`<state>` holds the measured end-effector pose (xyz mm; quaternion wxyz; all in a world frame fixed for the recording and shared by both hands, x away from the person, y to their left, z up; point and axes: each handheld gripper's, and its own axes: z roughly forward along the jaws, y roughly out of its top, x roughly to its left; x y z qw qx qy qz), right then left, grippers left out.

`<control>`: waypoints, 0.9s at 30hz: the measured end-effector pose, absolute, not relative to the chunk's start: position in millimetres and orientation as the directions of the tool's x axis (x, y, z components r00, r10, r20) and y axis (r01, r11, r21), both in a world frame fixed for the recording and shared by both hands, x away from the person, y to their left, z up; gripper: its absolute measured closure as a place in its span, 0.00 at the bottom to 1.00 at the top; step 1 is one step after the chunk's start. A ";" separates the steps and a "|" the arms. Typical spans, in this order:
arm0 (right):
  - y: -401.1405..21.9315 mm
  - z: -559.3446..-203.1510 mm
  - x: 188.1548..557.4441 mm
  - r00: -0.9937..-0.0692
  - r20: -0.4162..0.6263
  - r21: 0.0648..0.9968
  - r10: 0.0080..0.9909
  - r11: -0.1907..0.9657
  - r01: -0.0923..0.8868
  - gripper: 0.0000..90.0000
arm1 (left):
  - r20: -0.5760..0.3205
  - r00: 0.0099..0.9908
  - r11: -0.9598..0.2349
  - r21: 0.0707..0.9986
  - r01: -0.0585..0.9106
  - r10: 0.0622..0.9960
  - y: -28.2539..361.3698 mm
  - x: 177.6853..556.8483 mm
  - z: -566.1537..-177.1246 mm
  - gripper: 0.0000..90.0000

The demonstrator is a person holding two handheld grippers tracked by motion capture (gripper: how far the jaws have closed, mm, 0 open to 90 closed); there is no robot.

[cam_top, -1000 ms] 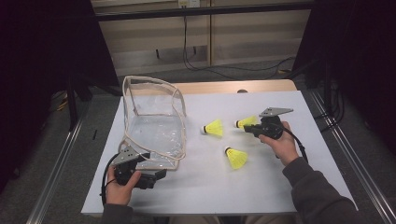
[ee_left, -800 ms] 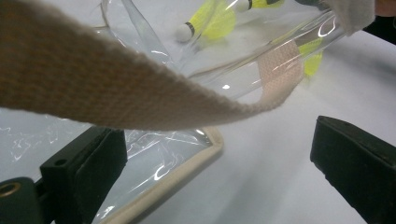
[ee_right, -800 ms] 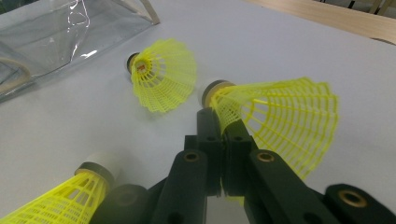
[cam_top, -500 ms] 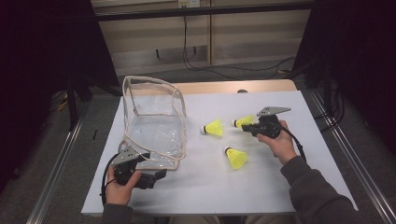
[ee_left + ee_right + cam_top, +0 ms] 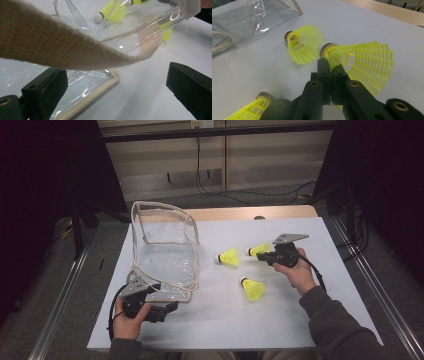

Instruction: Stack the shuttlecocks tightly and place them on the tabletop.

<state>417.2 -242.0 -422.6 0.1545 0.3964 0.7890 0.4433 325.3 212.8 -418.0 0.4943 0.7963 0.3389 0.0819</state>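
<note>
Your right gripper (image 5: pixel 261 256), at centre right of the high view, has its jaws pinched together on the mesh skirt of a yellow shuttlecock (image 5: pixel 359 61); that one fills the right half of the right gripper view, its open plastic lattice flaring wide and its cork nose pointing away. A second shuttlecock (image 5: pixel 229 257) lies just left of the gripper tips, apart from them, and a third shuttlecock (image 5: pixel 253 289) sits below, near your right hand (image 5: pixel 300 272). The clear plastic bag (image 5: pixel 165 255), glossy and creased with woven beige edging, stands at centre left of the white desk (image 5: pixel 320 235). Your left gripper (image 5: pixel 170 309) rests at the bag's lower corner, jaws wide apart, the beige strap (image 5: pixel 62 47) crossing above them. Bare desk lies open between bag and shuttlecocks.
</note>
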 end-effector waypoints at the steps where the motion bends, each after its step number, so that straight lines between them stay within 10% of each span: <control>1: -241.5 -422.2 417.6 -0.641 0.103 0.823 0.761 0.296 0.484 0.98 | -0.205 0.757 -0.282 0.843 0.459 0.621 212.8 325.3 -418.0 0.04; 27: -225.8 -422.3 421.9 -0.674 0.114 0.825 0.730 0.308 0.473 0.98 | -0.205 0.758 -0.280 0.844 0.458 0.619 212.9 325.6 -418.1 0.04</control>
